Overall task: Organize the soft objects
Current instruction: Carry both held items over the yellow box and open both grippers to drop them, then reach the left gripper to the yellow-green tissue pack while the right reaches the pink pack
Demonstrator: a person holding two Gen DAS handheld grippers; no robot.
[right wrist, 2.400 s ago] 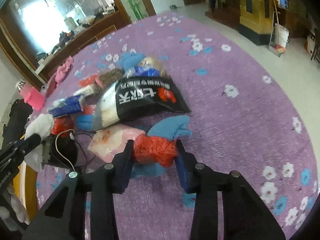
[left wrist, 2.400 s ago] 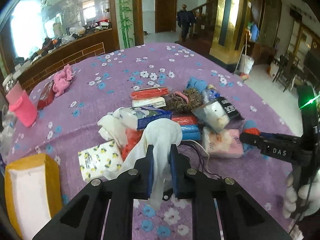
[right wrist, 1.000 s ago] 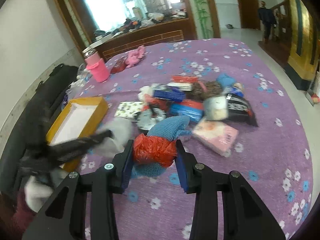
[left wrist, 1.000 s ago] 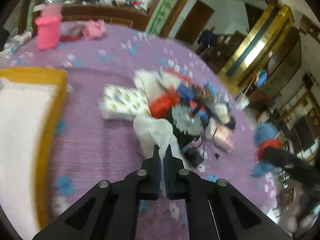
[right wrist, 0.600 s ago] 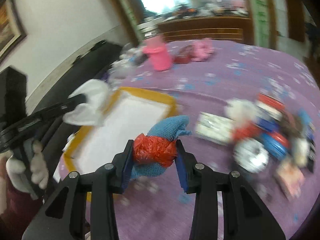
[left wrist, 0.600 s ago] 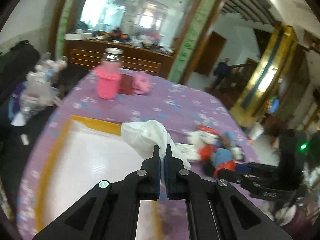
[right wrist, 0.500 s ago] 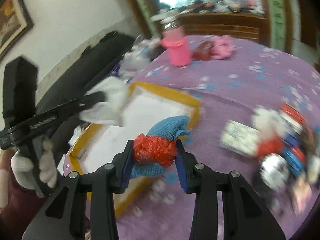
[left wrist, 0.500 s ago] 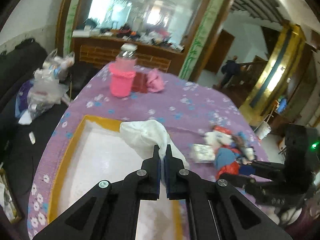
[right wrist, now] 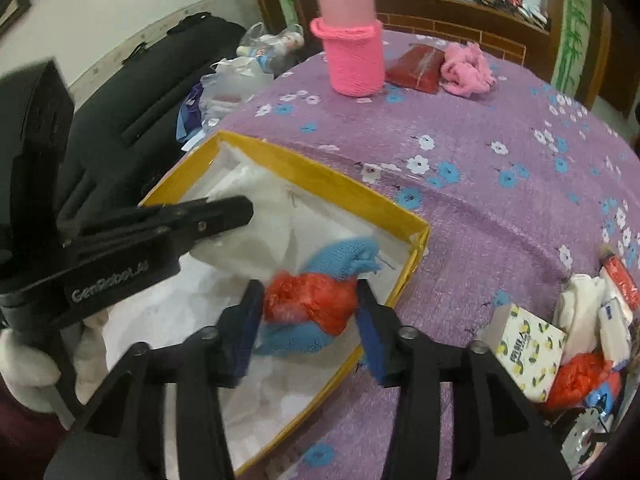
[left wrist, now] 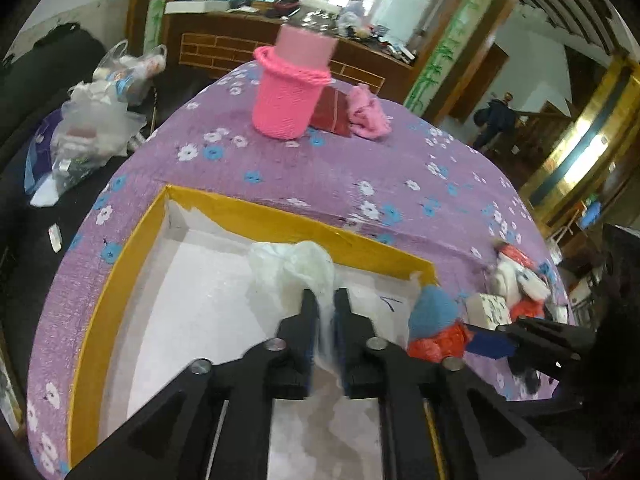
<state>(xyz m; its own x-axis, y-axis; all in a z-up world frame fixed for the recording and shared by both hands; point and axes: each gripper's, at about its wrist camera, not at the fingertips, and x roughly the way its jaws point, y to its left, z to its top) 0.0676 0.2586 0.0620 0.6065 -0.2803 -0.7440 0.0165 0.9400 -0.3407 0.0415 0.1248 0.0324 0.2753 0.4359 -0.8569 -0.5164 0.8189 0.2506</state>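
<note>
A yellow-rimmed box [left wrist: 256,210] with a white lining lies on the purple flowered table; it also shows in the right wrist view [right wrist: 332,182]. My left gripper [left wrist: 323,308] is shut on a white cloth [left wrist: 294,266] and holds it low inside the box; the cloth also shows in the right wrist view [right wrist: 264,220]. My right gripper [right wrist: 310,300] is shut on a blue knitted item wrapped with a red bag [right wrist: 312,302], over the box's right part. That bundle shows in the left wrist view [left wrist: 434,324].
A pink knit-covered jar [left wrist: 290,92], a dark red packet [left wrist: 332,114] and a pink cloth [left wrist: 366,112] stand at the table's far side. A pile of packets and a lemon-print tissue pack [right wrist: 528,352] lies right of the box. Bags and a black case lie left, off the table.
Both grippers have carried their loads from the pile over to the box and lowered them; the white cloth now hangs inside the box and the blue-red bundle is over it.
</note>
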